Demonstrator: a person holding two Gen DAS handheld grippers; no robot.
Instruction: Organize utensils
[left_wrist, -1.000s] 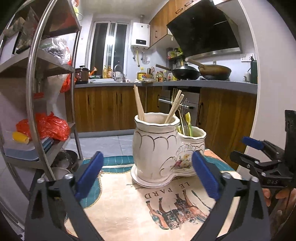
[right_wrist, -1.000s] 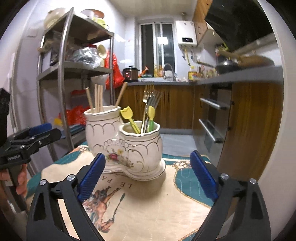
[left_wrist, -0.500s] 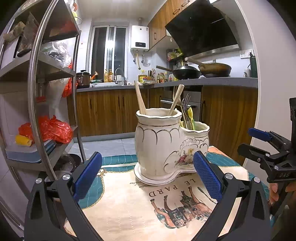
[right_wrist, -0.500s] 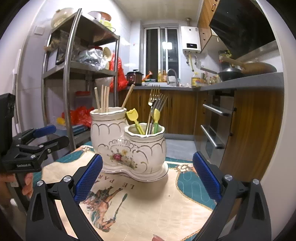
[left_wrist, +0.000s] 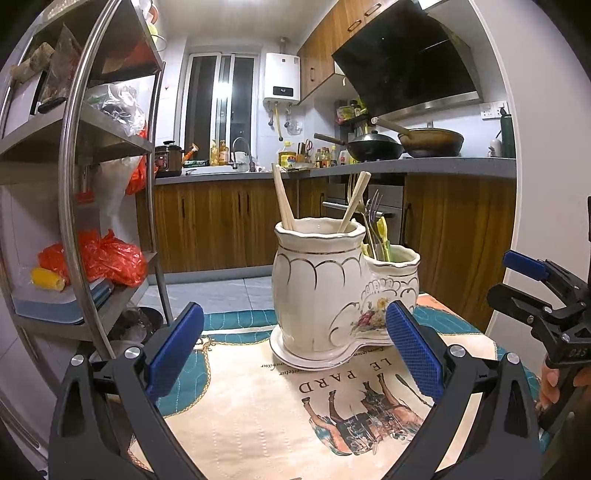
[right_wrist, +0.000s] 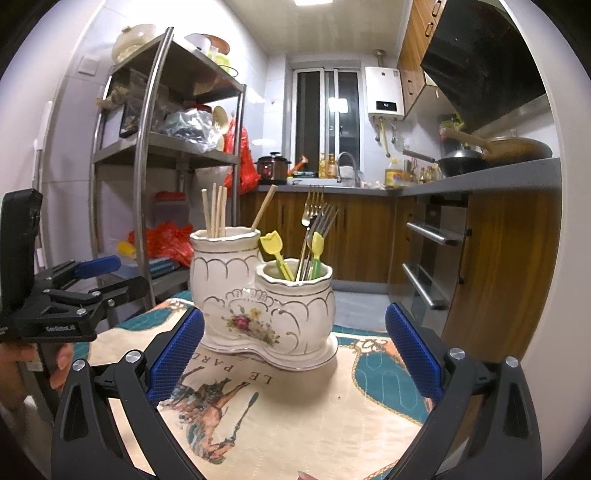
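Ceramic holder (right_wrist: 258, 306): mid-table, on printed cloth (right_wrist: 295, 398).
Tall pot: chopsticks (right_wrist: 216, 210).
Short pot: forks (right_wrist: 317, 218), yellow picks (right_wrist: 273, 245).
Left gripper (left_wrist: 295, 354): spread wide, empty.
Right gripper (right_wrist: 291, 354): spread wide, empty.

white two-compartment ceramic holder (right_wrist: 258, 295): glossy glaze, gilt trim. pale chopsticks (right_wrist: 216, 210): matt wood. forks (right_wrist: 317, 218): polished metal. printed tablecloth (right_wrist: 295, 406): matt quilted fabric. left claw (left_wrist: 295, 350), right claw (right_wrist: 295, 350): matt black plastic, textured blue pads (right_wrist: 413, 350).

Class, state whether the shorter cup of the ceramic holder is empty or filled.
Filled: the shorter cup holds metal forks and yellow tulip-topped utensils, all standing upright.
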